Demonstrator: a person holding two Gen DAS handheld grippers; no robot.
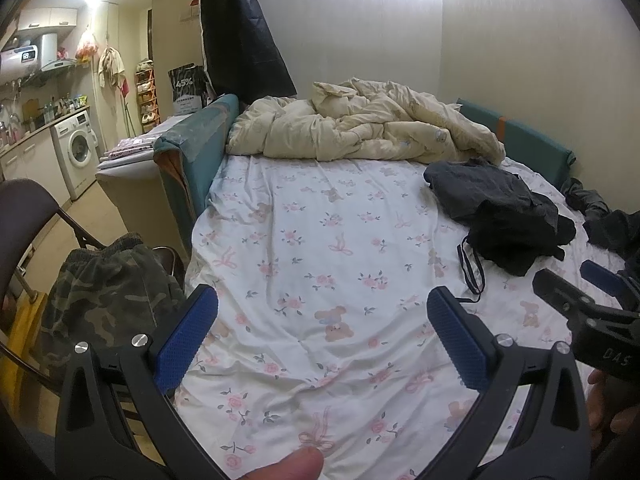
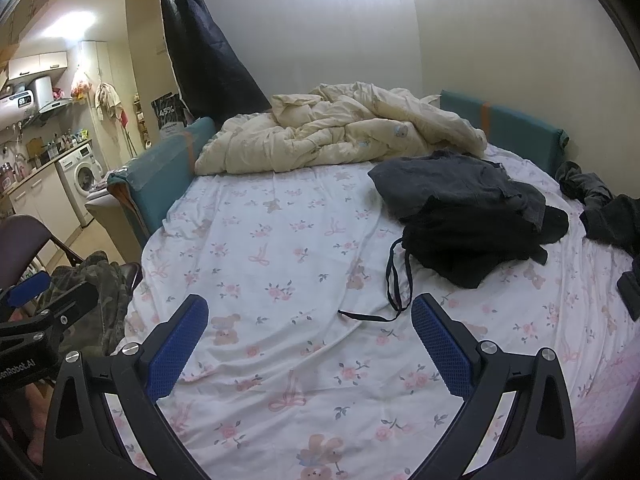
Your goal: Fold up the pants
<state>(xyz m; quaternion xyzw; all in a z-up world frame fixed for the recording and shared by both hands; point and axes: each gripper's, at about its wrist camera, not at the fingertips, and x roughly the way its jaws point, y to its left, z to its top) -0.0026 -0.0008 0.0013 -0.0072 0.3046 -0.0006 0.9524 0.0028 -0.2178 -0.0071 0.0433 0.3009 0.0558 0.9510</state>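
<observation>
The left gripper (image 1: 322,312), black-framed with blue textured pads, hangs above the white bedsheet printed with pink flowers and teddy bears (image 1: 304,240), its jaws spread wide with nothing between them. A fingertip (image 1: 286,466) shows at the bottom edge. Ahead and to the right, a crumpled heap of dark grey and black pants (image 1: 504,212) lies on the sheet, a thin dark drawstring (image 1: 470,272) trailing from it toward the near side. A rumpled cream quilt (image 1: 360,124) is bunched at the far end of the bed. On the left, camouflage-patterned trousers (image 1: 108,284) drape over a dark folding chair (image 1: 28,208). The right gripper (image 1: 596,300) enters from the right edge; how its jaws stand cannot be made out here.
</observation>
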